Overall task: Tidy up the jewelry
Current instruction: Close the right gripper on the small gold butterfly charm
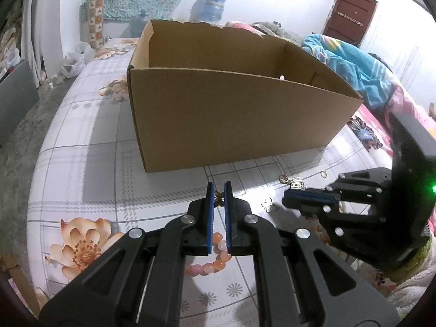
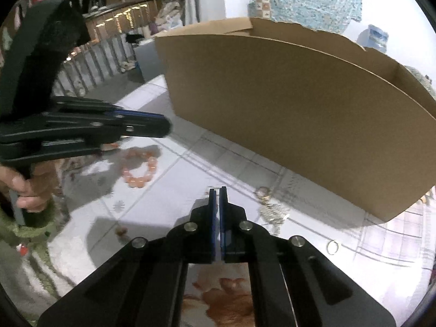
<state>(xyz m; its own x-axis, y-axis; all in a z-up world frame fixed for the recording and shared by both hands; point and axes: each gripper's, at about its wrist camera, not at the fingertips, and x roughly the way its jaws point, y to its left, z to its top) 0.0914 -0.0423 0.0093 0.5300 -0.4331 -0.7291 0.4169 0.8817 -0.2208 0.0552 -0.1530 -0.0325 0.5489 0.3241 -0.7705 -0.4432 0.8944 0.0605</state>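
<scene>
Left tool (image 1: 218, 190): jaws are drawn nearly together, low centre of the left wrist view; a small dark butterfly-shaped piece (image 1: 218, 198) is seen in the narrow gap, though whether it is pinched or merely lies beneath cannot be told.
Right tool (image 2: 218, 192): jaws are brought fully together, bottom centre of the right wrist view; nothing is seen held between them.
Jewelry: a pink bead bracelet (image 2: 141, 169) lies left of centre in the right wrist view; a small clear piece (image 1: 268, 204), a metal charm cluster (image 2: 272, 209) and a ring (image 2: 333, 246) are scattered on the bed sheet (image 1: 90, 147) before the cardboard box (image 1: 234, 114).
Risk, empty grasp: the right tool may have been closed beside its target, since the pieces are tiny and flat.
Risk, loss: a thinly held piece could be dropped before the box rim is cleared.
Risk, collision: the tools are close together and could be knocked.
</scene>
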